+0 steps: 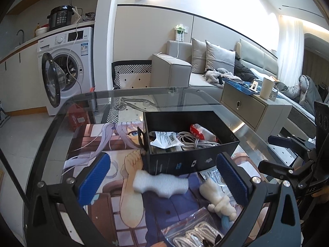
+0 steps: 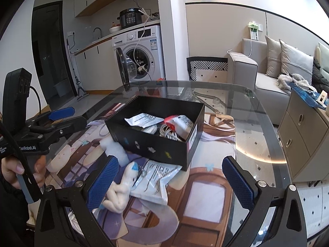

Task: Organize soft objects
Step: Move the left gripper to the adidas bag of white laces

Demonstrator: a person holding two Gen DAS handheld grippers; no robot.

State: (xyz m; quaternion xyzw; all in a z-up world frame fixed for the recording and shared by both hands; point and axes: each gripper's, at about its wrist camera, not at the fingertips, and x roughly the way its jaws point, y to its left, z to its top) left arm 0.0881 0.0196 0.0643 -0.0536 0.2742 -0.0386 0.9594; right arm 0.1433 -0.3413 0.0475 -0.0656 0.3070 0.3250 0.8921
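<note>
Here the left gripper (image 1: 164,182) gapes wide, holding nothing; the white foam piece (image 1: 160,184) lies between its fingers, just before the black box (image 1: 191,160). The right gripper (image 2: 171,182) is likewise spread and empty, the plush toy (image 2: 121,191) beside its left finger.

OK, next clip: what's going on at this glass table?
A person holds tongs in each hand over a glass table, tidying soft items into a black box. Both the left tongs and right tongs are open and empty. A white foam piece, a small plush toy and a white packet lie outside the box.
</note>
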